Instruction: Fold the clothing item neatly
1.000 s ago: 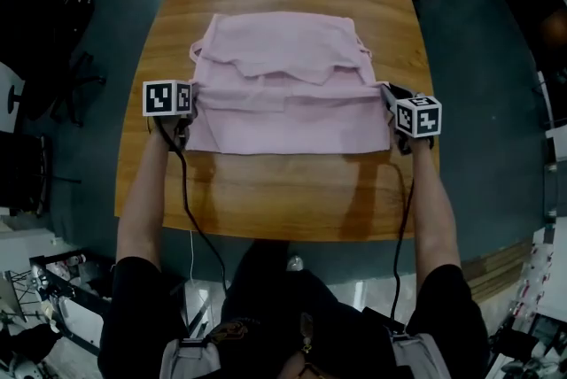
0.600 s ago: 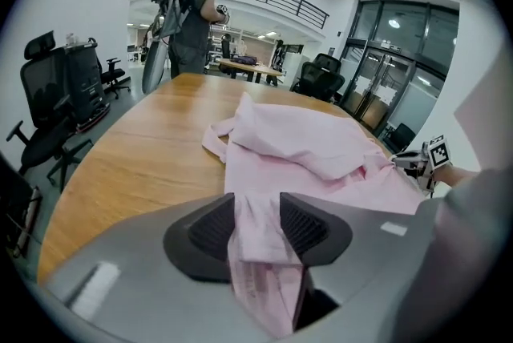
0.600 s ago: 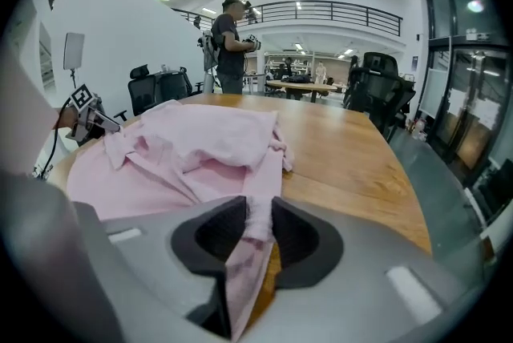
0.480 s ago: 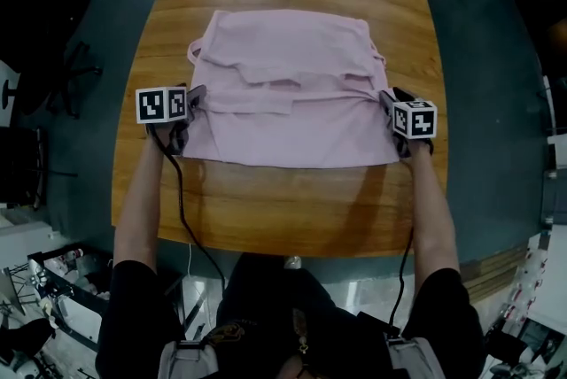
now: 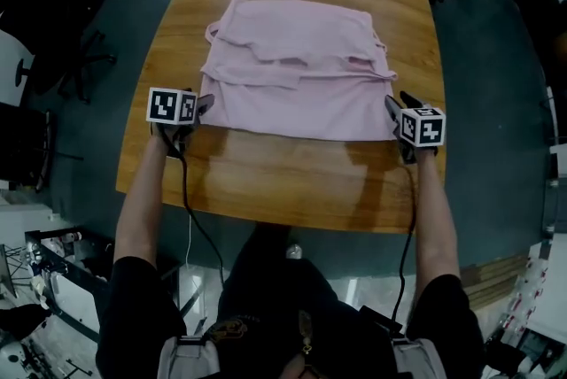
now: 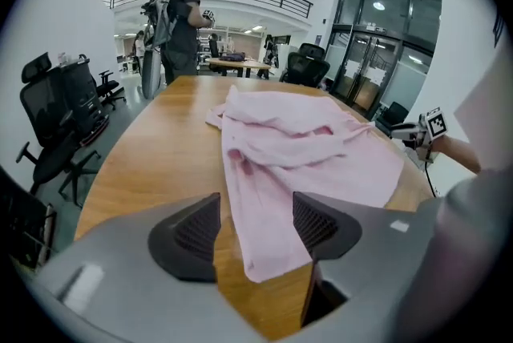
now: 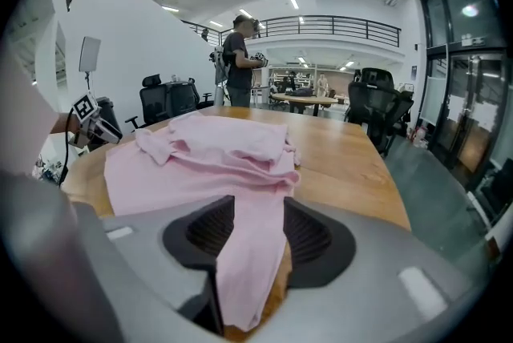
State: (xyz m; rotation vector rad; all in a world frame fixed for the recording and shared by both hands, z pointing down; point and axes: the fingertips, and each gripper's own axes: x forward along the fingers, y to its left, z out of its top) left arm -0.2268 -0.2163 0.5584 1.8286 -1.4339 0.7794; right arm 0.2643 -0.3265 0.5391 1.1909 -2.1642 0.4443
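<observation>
The left hand-held gripper [image 5: 202,105] and the right hand-held gripper [image 5: 397,101] sit low over the wooden tabletop [image 5: 292,187], each at the end of a bare forearm stretched straight forward (black sleeves at the shoulders). Both pairs of jaws are opening, and their pads grip nothing. The pink clothing item [image 5: 301,72] lies folded flat on the tabletop. Its near left corner lies between the left jaws, and its near right corner is draped between the right ones.
</observation>
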